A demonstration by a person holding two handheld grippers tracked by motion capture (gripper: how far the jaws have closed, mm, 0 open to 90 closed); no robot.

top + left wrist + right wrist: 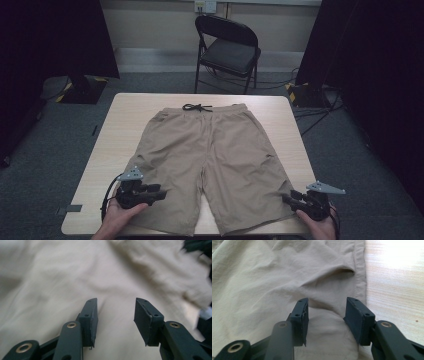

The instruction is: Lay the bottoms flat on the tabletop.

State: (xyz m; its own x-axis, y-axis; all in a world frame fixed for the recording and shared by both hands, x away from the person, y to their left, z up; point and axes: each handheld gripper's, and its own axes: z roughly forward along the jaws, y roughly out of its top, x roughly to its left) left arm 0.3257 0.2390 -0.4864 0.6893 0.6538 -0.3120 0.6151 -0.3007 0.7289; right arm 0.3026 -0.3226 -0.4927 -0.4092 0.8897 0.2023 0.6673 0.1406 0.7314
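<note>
Room: dim, grey carpet underfoot, a black folding chair standing beyond the far edge of the counter, dark curtains on both sides.
Counter: pale wood, square-cornered, and I see it bare along its left and right margins.
Shorts: tan, spread flat across the middle of the counter, waistband at the far side with a black drawstring tied at its centre, both legs pointing toward me and reaching the near edge.
Left hand-held gripper: I hold it low over the shorts' left leg near the hem, pointing toward the middle; in its own view the jaws stand about half apart with cloth beneath the gap and nothing pinched between the pads.
Right hand-held gripper: at the outer edge of the right leg near the hem; in its own view the jaws stand about half apart over a raised fold of fabric beside the side seam, bare counter to the right of it, and I cannot see the pads pressing on the cloth.
Hands: my left hand and right hand come in from the bottom edge, one behind each tool.
</note>
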